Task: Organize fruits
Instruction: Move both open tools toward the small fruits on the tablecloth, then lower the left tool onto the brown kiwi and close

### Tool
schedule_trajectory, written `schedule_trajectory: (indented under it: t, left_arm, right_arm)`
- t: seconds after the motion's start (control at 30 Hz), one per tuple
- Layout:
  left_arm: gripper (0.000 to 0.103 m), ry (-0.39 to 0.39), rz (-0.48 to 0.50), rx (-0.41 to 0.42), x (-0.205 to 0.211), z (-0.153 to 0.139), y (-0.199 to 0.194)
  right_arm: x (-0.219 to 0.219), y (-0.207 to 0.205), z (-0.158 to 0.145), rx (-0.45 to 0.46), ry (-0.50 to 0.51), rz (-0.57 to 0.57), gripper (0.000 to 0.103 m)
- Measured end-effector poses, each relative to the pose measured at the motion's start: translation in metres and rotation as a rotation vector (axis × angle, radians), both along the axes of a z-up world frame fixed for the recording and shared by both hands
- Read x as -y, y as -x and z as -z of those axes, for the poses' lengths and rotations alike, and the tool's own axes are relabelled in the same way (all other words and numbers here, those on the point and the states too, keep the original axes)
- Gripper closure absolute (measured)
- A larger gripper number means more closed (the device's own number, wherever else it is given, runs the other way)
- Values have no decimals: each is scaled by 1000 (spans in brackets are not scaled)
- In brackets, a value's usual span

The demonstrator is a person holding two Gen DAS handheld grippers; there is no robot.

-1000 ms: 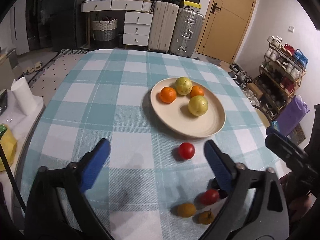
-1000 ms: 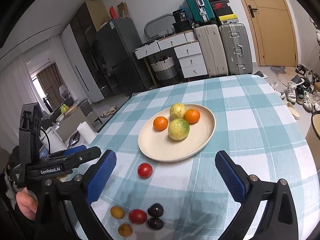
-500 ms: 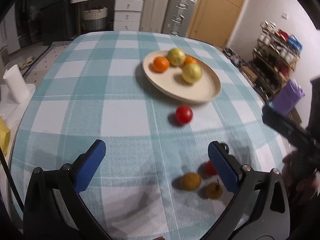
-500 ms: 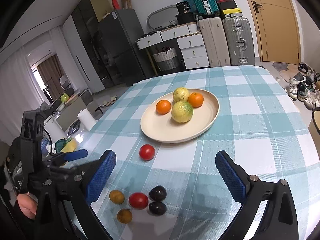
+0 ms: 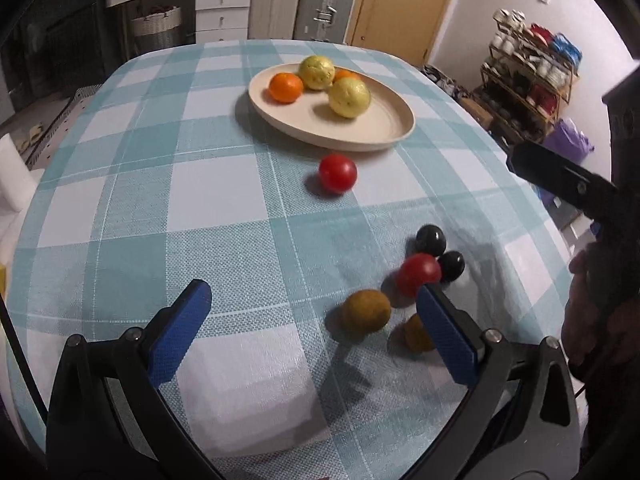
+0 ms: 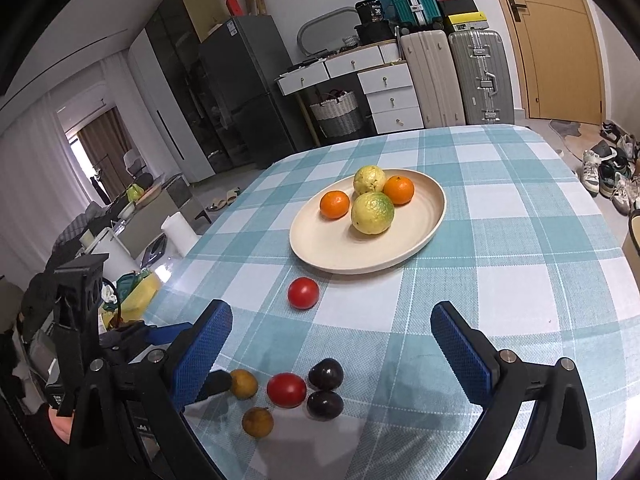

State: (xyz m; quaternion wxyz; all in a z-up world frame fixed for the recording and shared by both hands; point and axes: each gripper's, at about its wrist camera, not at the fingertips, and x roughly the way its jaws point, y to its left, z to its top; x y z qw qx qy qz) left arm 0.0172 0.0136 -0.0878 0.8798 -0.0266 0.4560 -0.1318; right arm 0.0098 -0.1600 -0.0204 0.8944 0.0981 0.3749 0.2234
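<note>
Left wrist view: the checked tablecloth fills the frame, and the left claw hangs over it with its blue pads spread wide, gripping nothing. Well ahead of the claw sits the cream plate with two yellow-green fruits and two oranges (one orange mostly hidden). A lone red tomato lies ahead of the claw, just short of the plate. Beside its right finger lies the loose cluster: a second tomato, a brown fruit, another brown one partly behind that finger, and two dark plums.

From the right wrist, the right claw is also spread open and empty, the cluster lying just below its left pad.
</note>
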Motion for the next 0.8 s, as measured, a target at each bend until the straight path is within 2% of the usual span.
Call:
schedule_trajectory:
  t: [0.27, 0.43, 0.5, 0.63, 0.7, 0.77, 0.8]
  left_arm:
    - [1, -50, 37, -11, 10, 7, -3]
    - [4, -20, 65, -7, 10, 7, -3]
    - [10, 4, 80, -20, 8, 7, -4]
    - [33, 43, 117, -47, 9, 9, -5]
    - [41, 50, 134, -50, 12, 10, -4]
    - [61, 52, 156, -60, 15, 12, -3]
    - [67, 55, 164, -64, 16, 13, -2]
  right_arm:
    - [-1, 3, 0, 1, 1, -15, 1]
    - [3, 7, -3, 29, -9, -4, 1]
    - [5, 6, -2, 20, -10, -3, 1]
    - [7, 7, 1, 9, -16, 0, 1]
    - [8, 8, 3, 8, -19, -1, 1]
    - [8, 9, 5, 3, -18, -2, 1]
    - [8, 10, 6, 0, -20, -3, 1]
